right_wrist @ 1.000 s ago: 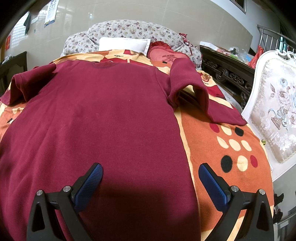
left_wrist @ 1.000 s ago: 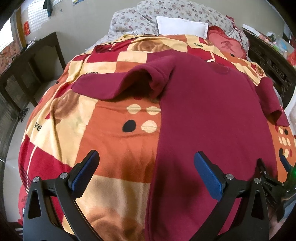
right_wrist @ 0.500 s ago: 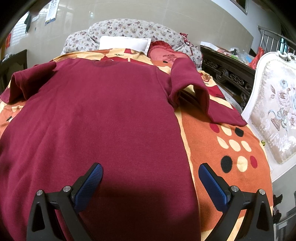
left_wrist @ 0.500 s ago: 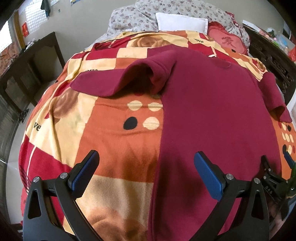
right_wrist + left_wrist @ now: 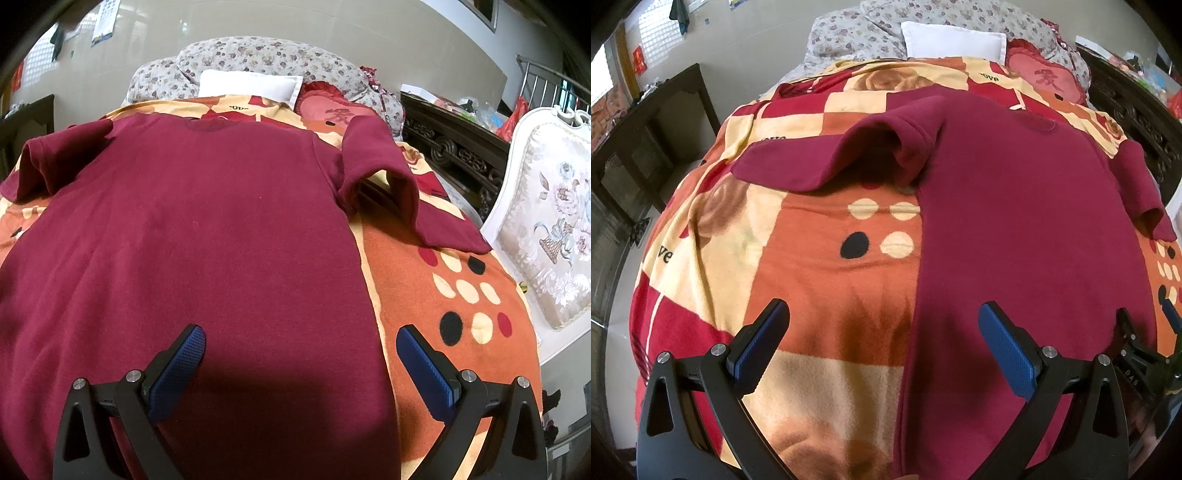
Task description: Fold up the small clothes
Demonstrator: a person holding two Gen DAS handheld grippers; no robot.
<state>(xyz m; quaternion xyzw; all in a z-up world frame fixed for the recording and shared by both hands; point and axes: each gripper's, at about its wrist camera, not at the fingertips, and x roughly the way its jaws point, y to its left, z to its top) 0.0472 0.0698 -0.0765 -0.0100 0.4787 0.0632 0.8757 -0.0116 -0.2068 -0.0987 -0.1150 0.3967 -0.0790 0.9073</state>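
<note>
Left tongs (image 5: 882, 343), lower centre of the left view, stand wide open and hold nothing; the left finger (image 5: 759, 341) lies over the blanket (image 5: 827, 295), the right finger (image 5: 1006, 349) over the shirt (image 5: 1015, 229), so the shirt's left side edge runs up between them. Right tongs (image 5: 301, 363), lower centre of the right view, are likewise spread and empty, the left pad over the shirt (image 5: 207, 236) and the right pad near its right side edge, with bare blanket (image 5: 424, 295) beyond. The shirt lies flat, collar toward the top of the frame, filling the centre and right of the left view and the centre and left of the right view. Over the last second the left view has shifted slightly: the shirt and the left sleeve (image 5: 812, 162) sit a little lower and larger in frame, consistent with the left tongs edging forward; the right view is nearly unchanged. No cloth has been lifted, and both sleeves remain spread outward, the right sleeve (image 5: 391, 177) humped at upper right. Judged from this, folding has not begun; the tongs appear to be lining up on the two side edges near the hem. Pillows (image 5: 251, 83) lie at upper centre, a chair (image 5: 546, 221) at right.
</note>
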